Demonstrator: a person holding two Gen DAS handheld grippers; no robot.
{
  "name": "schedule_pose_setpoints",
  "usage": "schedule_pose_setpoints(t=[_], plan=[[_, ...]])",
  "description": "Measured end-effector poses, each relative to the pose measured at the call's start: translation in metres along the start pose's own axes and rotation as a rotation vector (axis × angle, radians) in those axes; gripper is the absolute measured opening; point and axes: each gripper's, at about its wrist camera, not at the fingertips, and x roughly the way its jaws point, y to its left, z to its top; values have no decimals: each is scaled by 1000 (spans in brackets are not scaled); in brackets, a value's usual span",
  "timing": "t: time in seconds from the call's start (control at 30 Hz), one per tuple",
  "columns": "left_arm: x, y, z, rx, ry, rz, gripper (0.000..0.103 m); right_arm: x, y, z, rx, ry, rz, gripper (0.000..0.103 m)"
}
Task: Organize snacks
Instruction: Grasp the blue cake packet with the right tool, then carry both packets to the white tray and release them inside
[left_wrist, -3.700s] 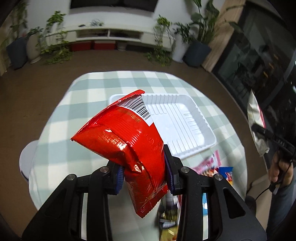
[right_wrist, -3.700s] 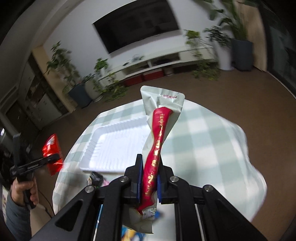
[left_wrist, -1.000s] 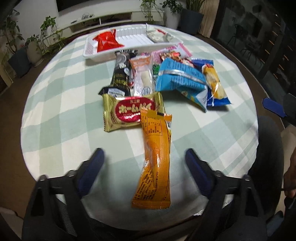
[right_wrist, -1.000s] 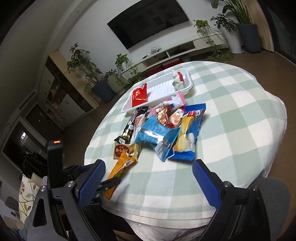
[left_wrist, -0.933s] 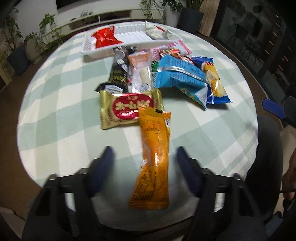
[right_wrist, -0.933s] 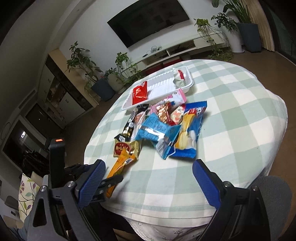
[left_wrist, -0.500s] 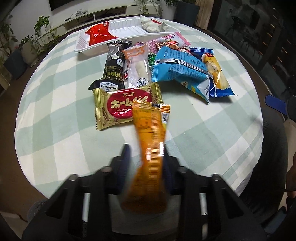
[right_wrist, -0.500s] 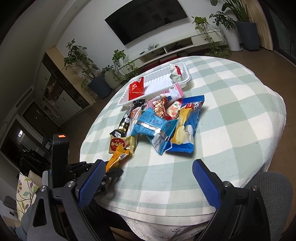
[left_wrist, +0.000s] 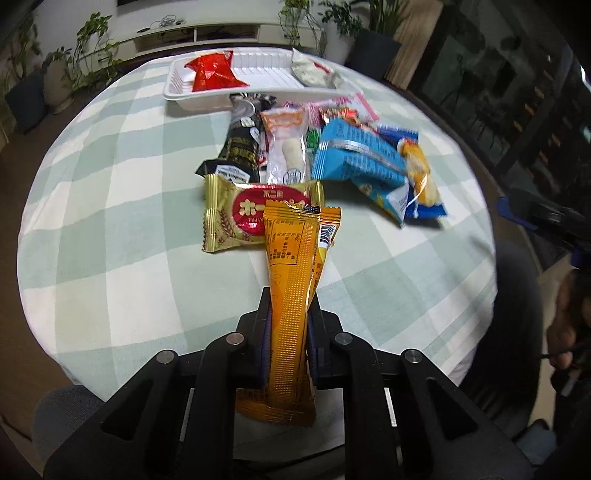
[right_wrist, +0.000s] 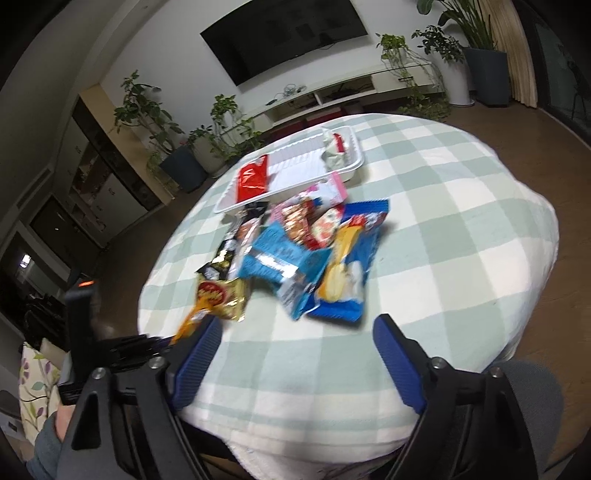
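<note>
My left gripper (left_wrist: 288, 332) is shut on the near half of a long orange snack pack (left_wrist: 295, 266), whose far end lies over a gold pack (left_wrist: 229, 218). Beyond lie a black pack (left_wrist: 240, 147), a clear sausage pack (left_wrist: 288, 147), a light blue pack (left_wrist: 354, 158) and a dark blue pack (left_wrist: 417, 173). At the far edge a white tray (left_wrist: 258, 94) holds a red pack (left_wrist: 212, 74) and a pale pack (left_wrist: 314, 74). My right gripper (right_wrist: 295, 328) hovers over the near cloth, its jaws closing with nothing between them.
The round table (left_wrist: 110, 184) wears a green checked cloth. A grey chair seat (right_wrist: 532, 384) stands by its near edge. A person's hand (left_wrist: 565, 332) holds the right gripper's handle. Potted plants and a low TV unit stand beyond the table.
The left jaws have closed on the orange pack, which now stands up between them. The right jaws have narrowed a little, and that view has shifted slightly.
</note>
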Motion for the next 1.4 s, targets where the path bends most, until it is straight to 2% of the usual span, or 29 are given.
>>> schedule_pose_setpoints(t=[0.07, 0.27, 0.33, 0.63, 0.73, 0.83, 0.87, 0.93, 1.17, 1.4], plan=[[-4, 2, 0, -25, -12, -38, 13, 4, -4, 9, 3, 9, -23, 70], [-8, 4, -4, -62, -33, -100, 13, 43, -19, 40, 29, 103, -101, 60], [-9, 4, -5, -67, -37, -108, 13, 59, -21, 45, 15, 126, -155, 55], [-9, 9, -7, -85, -51, -125, 13, 105, -22, 47, -8, 215, -214, 53], [-10, 10, -8, -89, -55, -130, 13, 110, -17, 50, -55, 205, -250, 50], [-10, 13, -8, -94, -59, -129, 13, 110, -16, 51, -88, 205, -273, 40], [-10, 14, -9, -96, -58, -129, 13, 110, -16, 50, -102, 203, -281, 33], [-9, 15, -9, -99, -57, -130, 13, 108, -18, 48, -120, 198, -292, 29], [-10, 15, -10, -106, -59, -133, 13, 103, -20, 45, -132, 187, -282, 27], [-25, 40, -1, -158, -96, -136, 13, 73, -40, 44, -23, 118, -231, 26]])
